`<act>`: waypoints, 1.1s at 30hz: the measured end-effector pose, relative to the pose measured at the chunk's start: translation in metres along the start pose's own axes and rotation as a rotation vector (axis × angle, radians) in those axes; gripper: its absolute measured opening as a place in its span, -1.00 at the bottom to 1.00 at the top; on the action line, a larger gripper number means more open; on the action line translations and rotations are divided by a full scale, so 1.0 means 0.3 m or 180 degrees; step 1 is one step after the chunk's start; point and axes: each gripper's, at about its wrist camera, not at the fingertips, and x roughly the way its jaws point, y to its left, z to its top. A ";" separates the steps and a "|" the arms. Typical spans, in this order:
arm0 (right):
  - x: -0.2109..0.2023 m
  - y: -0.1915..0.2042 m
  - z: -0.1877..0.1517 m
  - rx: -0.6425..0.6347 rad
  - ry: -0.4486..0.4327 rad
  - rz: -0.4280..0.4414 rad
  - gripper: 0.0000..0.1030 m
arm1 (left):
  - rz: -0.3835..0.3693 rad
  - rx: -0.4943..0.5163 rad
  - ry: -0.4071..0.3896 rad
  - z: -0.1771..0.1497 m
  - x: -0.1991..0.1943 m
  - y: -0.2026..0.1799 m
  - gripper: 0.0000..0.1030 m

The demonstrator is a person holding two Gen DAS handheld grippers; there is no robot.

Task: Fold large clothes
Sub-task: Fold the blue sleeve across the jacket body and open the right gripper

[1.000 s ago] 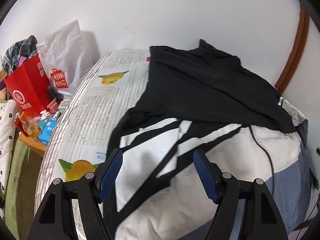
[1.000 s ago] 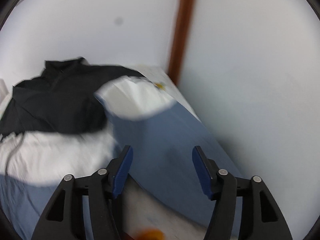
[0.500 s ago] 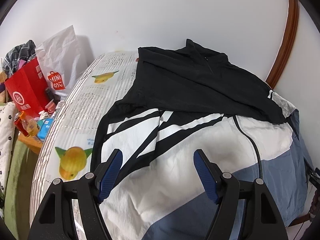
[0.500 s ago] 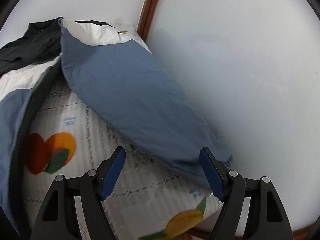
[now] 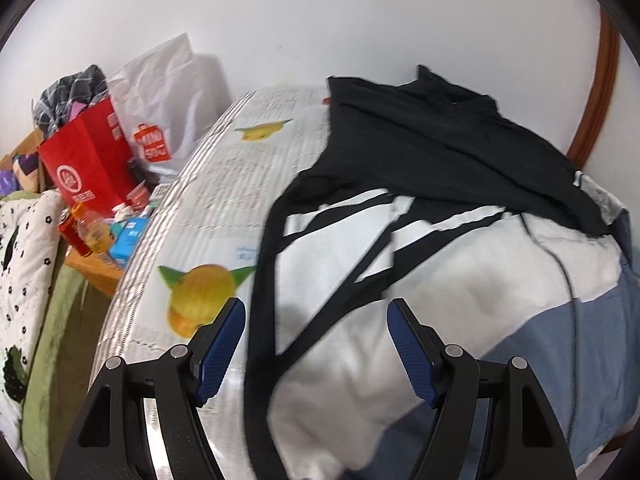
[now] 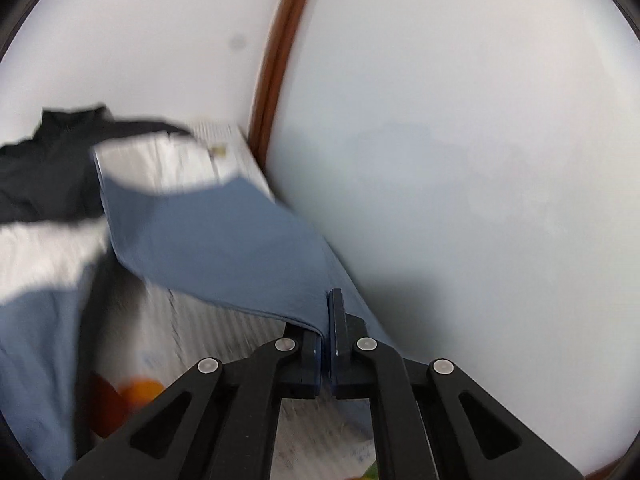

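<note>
Beside the wall, the right gripper (image 6: 325,330), its jaws just closed, pinches the jacket's (image 5: 460,288) blue sleeve (image 6: 224,248), which runs up-left toward the body on the bed (image 5: 224,184), while the left gripper (image 5: 316,344) hovers open over its near hem.

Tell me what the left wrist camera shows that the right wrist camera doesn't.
Only the left wrist view shows the open left tool above the jacket's white panel, plus the red paper bag, white shopping bag and orange drink bottle beside the bed. Only the right wrist view shows the right tool shut on the blue sleeve, close to the wall. Both show the jacket, the fruit-print mattress and the brown trim.
</note>
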 end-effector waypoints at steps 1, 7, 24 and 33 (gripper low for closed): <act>-0.026 0.015 0.036 -0.0001 -0.0091 0.0019 -0.95 | 0.0017 -0.0015 0.0013 -0.002 0.007 0.015 0.38; -0.136 0.184 0.237 -0.0065 -0.0460 0.0324 -0.95 | -0.0027 -0.0140 0.0050 -0.004 0.034 0.079 0.38; -0.309 1.000 0.475 -0.0805 -0.0919 0.1527 -0.96 | -0.0259 -0.0190 0.0123 -0.013 0.084 0.160 0.38; -0.275 1.358 0.436 -0.1214 -0.0761 0.1973 -0.96 | -0.0283 -0.0225 0.0151 -0.013 0.090 0.171 0.38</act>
